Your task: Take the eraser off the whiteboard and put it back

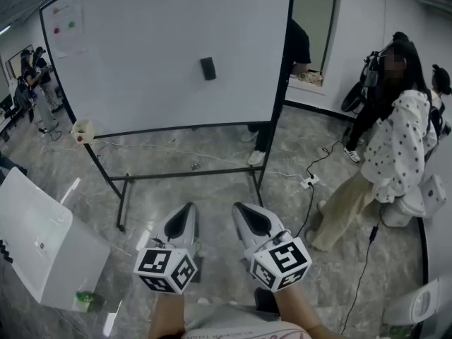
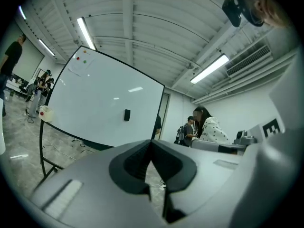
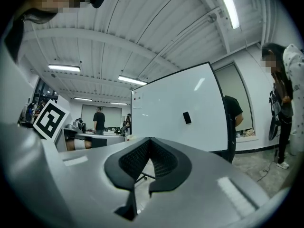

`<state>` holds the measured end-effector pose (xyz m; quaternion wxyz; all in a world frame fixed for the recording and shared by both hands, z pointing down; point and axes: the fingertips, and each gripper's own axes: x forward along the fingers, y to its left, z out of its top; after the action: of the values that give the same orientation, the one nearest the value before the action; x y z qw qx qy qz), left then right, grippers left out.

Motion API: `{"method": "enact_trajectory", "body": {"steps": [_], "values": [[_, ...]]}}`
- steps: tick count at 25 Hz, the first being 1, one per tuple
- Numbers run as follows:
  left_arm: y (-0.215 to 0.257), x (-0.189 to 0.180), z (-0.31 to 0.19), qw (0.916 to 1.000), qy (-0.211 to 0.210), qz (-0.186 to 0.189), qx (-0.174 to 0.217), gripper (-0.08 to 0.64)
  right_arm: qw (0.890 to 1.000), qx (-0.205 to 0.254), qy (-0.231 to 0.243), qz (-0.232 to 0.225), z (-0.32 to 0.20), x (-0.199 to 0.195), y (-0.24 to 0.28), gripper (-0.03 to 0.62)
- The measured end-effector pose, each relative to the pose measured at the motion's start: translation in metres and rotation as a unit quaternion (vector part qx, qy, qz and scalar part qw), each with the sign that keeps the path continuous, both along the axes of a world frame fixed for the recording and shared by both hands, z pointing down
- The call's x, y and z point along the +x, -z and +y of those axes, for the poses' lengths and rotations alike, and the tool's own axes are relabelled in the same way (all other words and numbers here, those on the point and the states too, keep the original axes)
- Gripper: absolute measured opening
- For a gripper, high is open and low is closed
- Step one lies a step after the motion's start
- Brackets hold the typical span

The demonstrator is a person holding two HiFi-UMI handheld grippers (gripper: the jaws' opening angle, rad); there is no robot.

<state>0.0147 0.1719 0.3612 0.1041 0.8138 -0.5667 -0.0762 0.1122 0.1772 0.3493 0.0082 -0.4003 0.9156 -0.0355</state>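
Head view first: both grippers sit low in the middle of the frame, side by side, noses aimed up the picture at the whiteboard (image 1: 141, 69). The left gripper (image 1: 188, 207) has its jaws pressed together, tips meeting, and its own view shows only floor through the slit below the dark pads. The right gripper (image 1: 239, 207) is in the same state, jaws closed tip to tip and carrying nothing. Their marker cubes sit at the bottom of the frame, the left cube (image 1: 167, 268) and the right cube (image 1: 282, 263), with the person's forearms below them.

Now the eraser (image 1: 207, 68): a small dark block stuck flat on the white face of the board, upper middle of the head view, a little right of the board's centre. It is well apart from both grippers, with open marble floor (image 1: 212, 189) and the board's black stand (image 1: 123, 200) in between. In the left gripper view it sits just above and left of the jaw tips; in the right gripper view, above and to the right of them.

Off to the right edge stands a person in a spotted white top (image 1: 404, 143), and a white table (image 1: 42, 249) fills the lower left corner
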Motion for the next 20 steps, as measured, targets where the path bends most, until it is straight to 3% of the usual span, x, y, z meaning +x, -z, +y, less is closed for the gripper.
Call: {"method": "enact_trajectory", "body": {"steps": [11,20], "values": [[-0.005,0.014,-0.015,0.9999,0.005,-0.013,0.005,-0.002,1.0,0.0,0.02,-0.001,-0.012,0.004,-0.01,0.002],[0.004,-0.004,-0.09,0.9993,-0.013,-0.025,0.023,-0.002,1.0,-0.001,-0.003,-0.006,-0.085,-0.009,-0.013,0.002]]}}
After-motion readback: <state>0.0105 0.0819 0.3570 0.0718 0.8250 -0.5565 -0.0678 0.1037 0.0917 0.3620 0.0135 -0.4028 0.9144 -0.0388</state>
